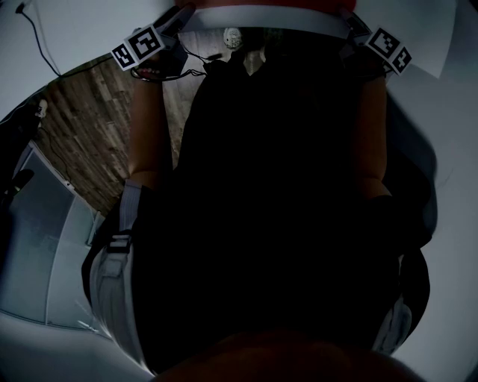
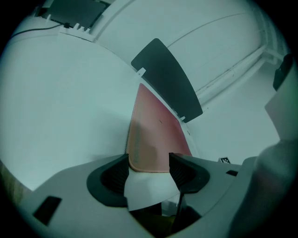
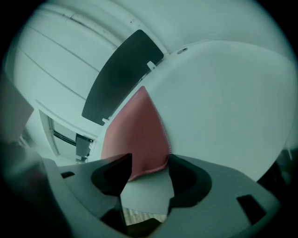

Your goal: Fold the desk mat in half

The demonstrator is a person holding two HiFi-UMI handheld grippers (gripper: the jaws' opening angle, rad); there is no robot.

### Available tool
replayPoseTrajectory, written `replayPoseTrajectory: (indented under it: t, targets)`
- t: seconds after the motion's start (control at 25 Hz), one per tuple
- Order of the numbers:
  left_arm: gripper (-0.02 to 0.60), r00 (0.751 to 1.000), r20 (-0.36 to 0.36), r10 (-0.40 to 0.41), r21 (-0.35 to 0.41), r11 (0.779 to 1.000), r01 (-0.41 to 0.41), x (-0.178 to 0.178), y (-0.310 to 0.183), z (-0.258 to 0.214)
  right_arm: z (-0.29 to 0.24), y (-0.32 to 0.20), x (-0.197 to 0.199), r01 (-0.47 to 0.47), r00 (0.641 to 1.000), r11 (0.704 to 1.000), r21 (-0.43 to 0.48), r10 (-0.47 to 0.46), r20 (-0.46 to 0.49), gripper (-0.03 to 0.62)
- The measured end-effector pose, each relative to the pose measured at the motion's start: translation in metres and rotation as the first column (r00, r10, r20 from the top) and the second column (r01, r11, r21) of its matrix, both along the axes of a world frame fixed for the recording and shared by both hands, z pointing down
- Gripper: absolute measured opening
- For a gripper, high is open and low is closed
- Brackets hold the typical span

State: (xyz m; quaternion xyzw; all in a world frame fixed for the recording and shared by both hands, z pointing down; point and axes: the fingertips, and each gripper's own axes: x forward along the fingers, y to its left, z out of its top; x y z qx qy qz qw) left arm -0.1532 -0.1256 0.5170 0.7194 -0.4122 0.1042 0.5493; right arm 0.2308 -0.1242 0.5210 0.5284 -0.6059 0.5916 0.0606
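The pink desk mat point(image 2: 156, 135) lies flat on the white table point(image 2: 60, 107). In the left gripper view its near left corner sits between the jaws of my left gripper point(image 2: 149, 165), which stand wide apart. My right gripper point(image 3: 148, 163) is open the same way around the other near corner of the mat point(image 3: 137, 135), whose stitched edge shows. I see no pad pressing on the mat. In the head view only the marker cubes show, left point(image 1: 138, 46) and right point(image 1: 390, 50). The person's dark body hides the jaws there.
A dark flat panel point(image 2: 167, 79) lies just past the mat's far end, also in the right gripper view point(image 3: 123, 74). Wooden floor point(image 1: 97, 127) shows left of the person. A dark screen-like slab point(image 2: 77, 11) sits at the table's far left.
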Motion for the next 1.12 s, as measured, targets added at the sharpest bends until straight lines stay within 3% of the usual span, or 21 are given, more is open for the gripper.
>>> replayPoseTrajectory:
  t: [0.08,0.24,0.48,0.6,0.72,0.88,1.0,1.12]
  targets:
    - [0.275,1.000,-0.020,-0.009,0.003,1.000,0.009,0.000,0.000,-0.001,-0.002,-0.002,-0.012,0.005,0.999,1.000,0.018,-0.006,0.043,0.255]
    - [0.275,0.999,-0.043,-0.022,0.010,1.000,0.022,0.000,0.001,-0.002,-0.001,-0.005,-0.022,0.060,0.998,0.998,0.033,-0.059,-0.025,0.255]
    - [0.275,0.995,-0.081,-0.057,0.015,0.998,0.058,-0.002,0.000,-0.002,-0.018,-0.016,-0.031,-0.051,0.989,0.992,0.118,0.033,0.147,0.253]
    - [0.276,0.993,-0.097,-0.074,0.015,0.997,0.075,-0.004,-0.001,-0.004,-0.026,-0.020,-0.037,-0.054,0.985,0.988,0.143,0.029,0.171,0.253]
    - [0.276,0.989,-0.120,-0.089,0.023,0.995,0.092,-0.004,-0.004,-0.007,-0.028,-0.020,-0.042,-0.045,0.983,0.990,0.137,0.019,0.184,0.253]
    - [0.267,0.968,-0.234,-0.089,0.078,0.991,0.110,0.008,-0.016,-0.020,-0.020,-0.020,-0.046,-0.038,0.979,0.992,0.118,0.013,0.205,0.253]
    - [0.267,0.971,-0.237,-0.032,0.117,0.991,0.061,0.022,-0.020,-0.032,-0.022,-0.015,-0.048,-0.055,0.976,0.994,0.093,0.034,0.215,0.253]
    - [0.267,0.969,-0.247,-0.025,0.118,0.991,0.056,0.024,-0.021,-0.036,-0.026,-0.008,-0.055,-0.075,0.963,0.995,0.060,0.056,0.265,0.253]
